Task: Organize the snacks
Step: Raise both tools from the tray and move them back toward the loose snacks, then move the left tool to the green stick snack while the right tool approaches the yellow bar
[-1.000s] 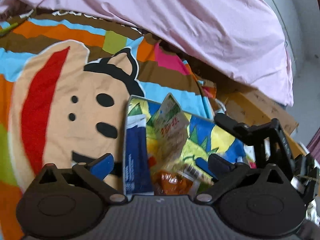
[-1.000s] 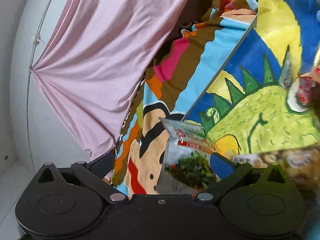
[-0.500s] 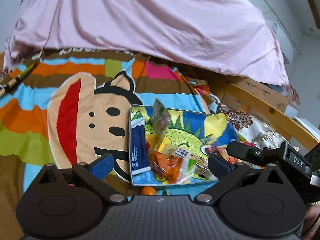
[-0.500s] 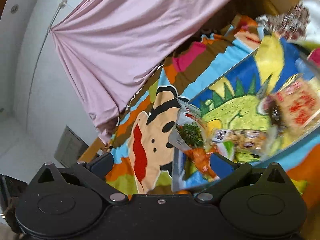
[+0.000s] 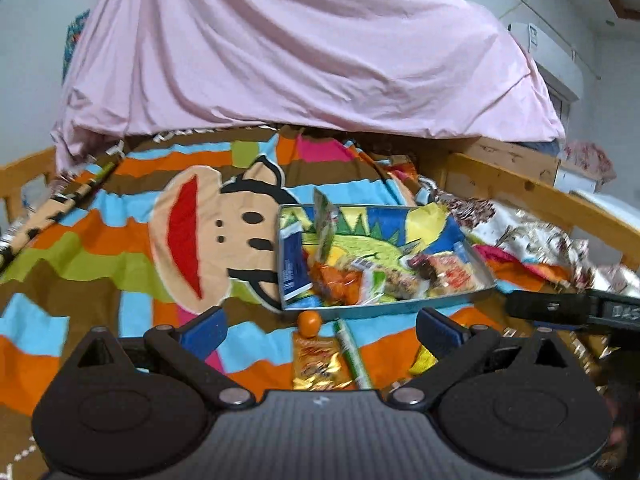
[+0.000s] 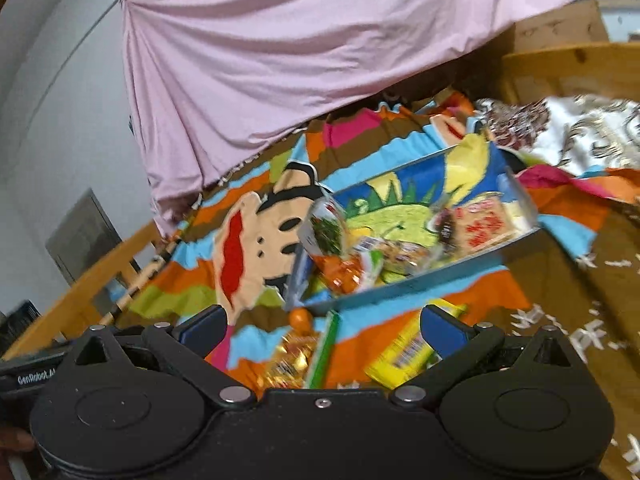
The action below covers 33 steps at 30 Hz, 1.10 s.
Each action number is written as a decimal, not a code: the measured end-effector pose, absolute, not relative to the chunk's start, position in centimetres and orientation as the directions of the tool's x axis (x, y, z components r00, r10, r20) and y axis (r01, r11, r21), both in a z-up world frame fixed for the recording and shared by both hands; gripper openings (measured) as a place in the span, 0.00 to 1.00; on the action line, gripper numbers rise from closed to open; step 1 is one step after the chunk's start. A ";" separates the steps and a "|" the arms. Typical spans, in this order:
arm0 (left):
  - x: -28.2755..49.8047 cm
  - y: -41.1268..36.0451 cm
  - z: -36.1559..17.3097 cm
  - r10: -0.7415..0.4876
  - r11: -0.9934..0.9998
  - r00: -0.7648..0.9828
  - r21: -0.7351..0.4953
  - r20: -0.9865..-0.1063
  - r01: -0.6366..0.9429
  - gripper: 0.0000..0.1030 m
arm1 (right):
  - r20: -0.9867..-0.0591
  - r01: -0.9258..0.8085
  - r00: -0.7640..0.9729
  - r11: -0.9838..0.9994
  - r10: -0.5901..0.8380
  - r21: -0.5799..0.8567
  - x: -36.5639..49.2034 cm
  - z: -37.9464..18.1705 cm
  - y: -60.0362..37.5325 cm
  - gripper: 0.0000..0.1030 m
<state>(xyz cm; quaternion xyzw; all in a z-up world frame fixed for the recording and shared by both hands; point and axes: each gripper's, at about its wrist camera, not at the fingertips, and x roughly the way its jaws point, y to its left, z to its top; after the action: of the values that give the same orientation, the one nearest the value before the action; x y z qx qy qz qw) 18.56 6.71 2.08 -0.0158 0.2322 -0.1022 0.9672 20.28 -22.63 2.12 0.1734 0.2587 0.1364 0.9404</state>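
A shallow tray [image 5: 400, 309] with a dinosaur picture lies on the bed and holds several snack packets, among them an orange packet [image 5: 334, 282] and an upright green-and-white packet [image 5: 325, 222]; the tray also shows in the right wrist view [image 6: 404, 288]. In front of it on the blanket lie a small orange ball [image 5: 309, 322], a gold packet [image 5: 316, 364], a green stick packet [image 5: 352, 354] and a yellow packet [image 6: 404, 354]. My left gripper [image 5: 322, 330] is open and empty above these loose snacks. My right gripper [image 6: 322, 326] is open and empty too.
A striped cartoon-monkey blanket [image 5: 192, 232] covers the bed. A pink sheet [image 5: 300, 52] hangs behind it. A wooden bed rail [image 5: 532, 196] runs along the right, with a flowered cloth [image 5: 520, 236] beside it. The other gripper's body [image 5: 572, 307] shows at the right.
Both grippers have pulled back and up from the tray, open and empty. The green-and-white packet stays upright in the tray. The loose snacks in front of the tray have come into view.
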 end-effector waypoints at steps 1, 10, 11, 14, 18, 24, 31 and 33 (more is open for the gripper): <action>18.1 6.7 1.8 -0.192 0.981 0.874 -0.064 -0.445 0.183 1.00 | -0.450 -0.158 0.828 0.910 0.334 0.384 19.7 1.9 -22.6 1.00; 16.3 7.3 -0.1 -0.205 0.978 0.852 -0.061 -0.482 0.201 1.00 | -0.514 -0.094 0.825 0.954 0.236 0.286 16.5 0.4 -22.2 1.00; 16.2 7.4 -0.3 -0.208 0.977 0.848 -0.064 -0.487 0.203 1.00 | -0.526 -0.084 0.821 0.957 0.224 0.277 16.3 0.1 -22.1 0.99; 16.0 7.6 -1.0 -0.210 0.976 0.838 -0.062 -0.503 0.207 1.00 | -0.568 -0.039 0.804 0.970 0.172 0.239 16.1 -0.7 -22.1 0.99; 15.9 7.7 -1.8 -0.203 0.977 0.823 -0.052 -0.531 0.207 1.00 | -0.599 -0.009 0.791 0.980 0.128 0.198 16.1 -1.6 -22.2 0.99; 16.1 7.3 -2.7 -0.184 0.979 0.803 -0.031 -0.567 0.202 1.00 | -0.606 -0.006 0.787 0.983 0.117 0.181 16.4 -2.3 -22.4 0.99; 16.6 6.3 -2.8 -0.173 0.981 0.789 -0.027 -0.589 0.195 1.00 | -0.611 -0.014 0.782 0.984 0.121 0.177 16.7 -2.4 -22.3 0.99; 16.8 6.0 -2.7 -0.171 0.981 0.786 -0.025 -0.594 0.194 1.00 | -0.608 -0.015 0.785 0.985 0.118 0.172 16.8 -2.4 -22.3 1.00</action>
<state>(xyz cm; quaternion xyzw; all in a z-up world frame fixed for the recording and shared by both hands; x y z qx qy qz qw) 16.77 5.99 -2.74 0.0185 0.3123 -0.0964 0.9449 16.78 -22.33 -2.42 0.0789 0.3262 0.0353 0.9414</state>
